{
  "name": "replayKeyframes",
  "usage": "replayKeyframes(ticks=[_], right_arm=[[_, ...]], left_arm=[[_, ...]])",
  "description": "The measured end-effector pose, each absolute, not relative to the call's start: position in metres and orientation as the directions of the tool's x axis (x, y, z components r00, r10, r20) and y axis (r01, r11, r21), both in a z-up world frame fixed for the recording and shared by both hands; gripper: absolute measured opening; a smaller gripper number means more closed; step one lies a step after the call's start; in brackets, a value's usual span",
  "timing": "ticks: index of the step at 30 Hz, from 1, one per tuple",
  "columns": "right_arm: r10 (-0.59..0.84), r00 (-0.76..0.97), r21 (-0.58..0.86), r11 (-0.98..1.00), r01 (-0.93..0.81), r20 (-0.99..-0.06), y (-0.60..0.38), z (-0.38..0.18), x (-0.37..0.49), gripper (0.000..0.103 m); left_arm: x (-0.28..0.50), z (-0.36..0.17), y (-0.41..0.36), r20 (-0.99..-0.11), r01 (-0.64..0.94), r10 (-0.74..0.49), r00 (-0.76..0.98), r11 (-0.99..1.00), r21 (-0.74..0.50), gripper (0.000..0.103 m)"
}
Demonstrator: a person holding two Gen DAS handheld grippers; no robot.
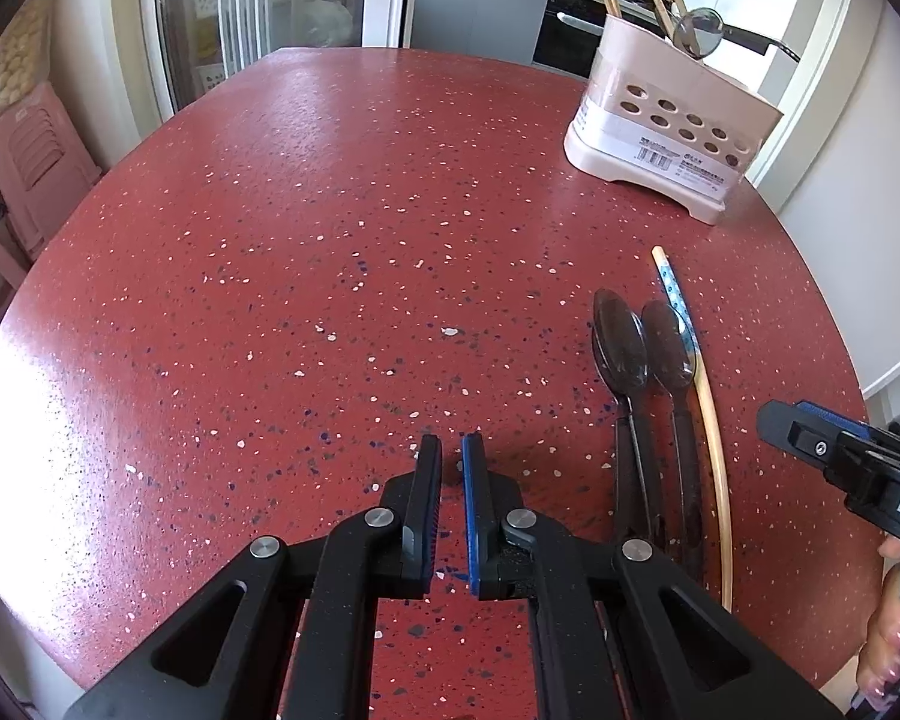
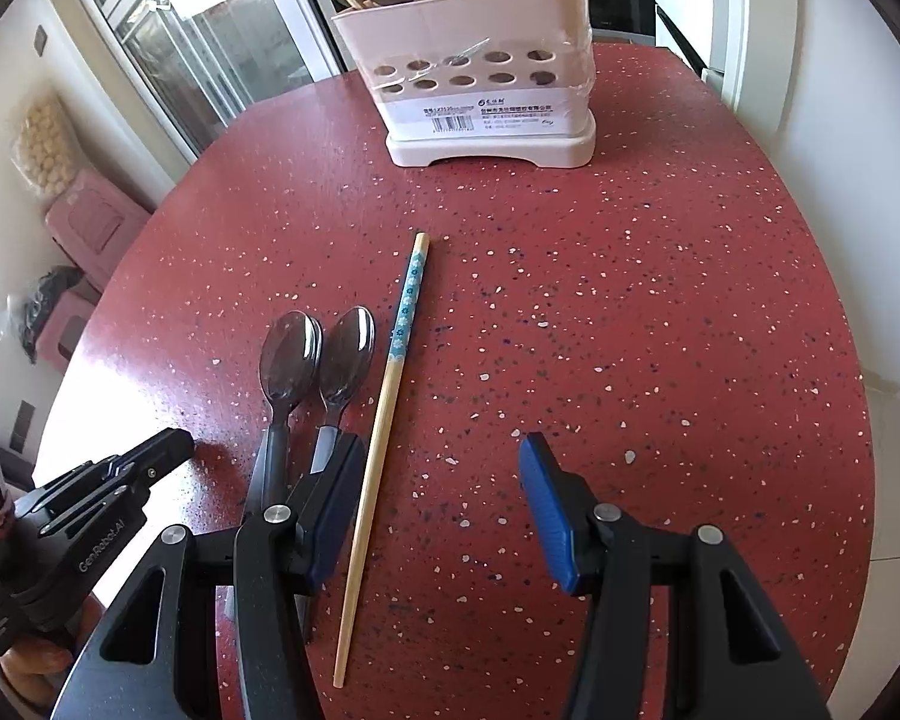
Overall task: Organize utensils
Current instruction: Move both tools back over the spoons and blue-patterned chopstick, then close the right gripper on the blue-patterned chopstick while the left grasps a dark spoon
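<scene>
Two dark-handled metal spoons (image 2: pixel 288 354) (image 2: pixel 348 354) lie side by side on the red speckled table (image 2: pixel 630 300), with a bamboo chopstick (image 2: pixel 384 408) with a blue pattern just to their right. A pale pink utensil holder (image 2: pixel 480 78) with chopsticks and ladles in it stands at the far side. My right gripper (image 2: pixel 444 480) is open, low over the table, its jaws around the chopstick's lower part. My left gripper (image 1: pixel 450 468) is shut and empty, left of the spoons (image 1: pixel 621 348). The holder (image 1: pixel 660 126) and chopstick (image 1: pixel 711 420) also show in the left wrist view.
Pink plastic stools (image 1: pixel 36 150) stand on the floor left of the table. A glass door (image 1: pixel 258 6) and kitchen counter are behind it. A white wall (image 2: pixel 840 150) is close on the right. The table edge curves near both grippers.
</scene>
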State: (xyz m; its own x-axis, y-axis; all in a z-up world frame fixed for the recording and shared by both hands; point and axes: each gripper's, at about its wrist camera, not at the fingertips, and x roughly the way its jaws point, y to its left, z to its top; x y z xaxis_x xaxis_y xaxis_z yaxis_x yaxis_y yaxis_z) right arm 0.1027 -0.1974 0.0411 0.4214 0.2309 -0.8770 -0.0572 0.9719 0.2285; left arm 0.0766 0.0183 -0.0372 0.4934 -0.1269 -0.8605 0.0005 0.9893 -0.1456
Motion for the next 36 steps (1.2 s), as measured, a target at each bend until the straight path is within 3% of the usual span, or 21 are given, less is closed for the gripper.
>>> replayKeyframes(ticks=[5, 7, 22, 36], right_arm=[[0.202, 0.412, 0.197, 0.979, -0.055, -0.888, -0.191, 0.038, 0.106, 0.058], [0.195, 0.405, 0.188, 0.98, -0.058, -0.893, -0.187, 0.036, 0.107, 0.058], [0.064, 0.346, 0.034, 0.995, -0.094, -0.936, -0.155, 0.021, 0.137, 0.057], [0.04, 0.311, 0.009, 0.995, -0.101, -0.95, -0.16, 0.023, 0.153, 0.035]], left_arm=[[0.076, -0.036, 0.025, -0.849, -0.01, -0.131, 0.511, 0.987, -0.159, 0.037], [0.075, -0.037, 0.028, -0.851, -0.012, -0.135, 0.508, 0.987, -0.163, 0.102], [0.083, -0.054, 0.015, -0.849, 0.067, -0.129, 0.513, 0.992, -0.11, 0.103], [0.107, -0.065, -0.024, -0.877, 0.174, -0.16, 0.454, 0.981, -0.089, 0.103]])
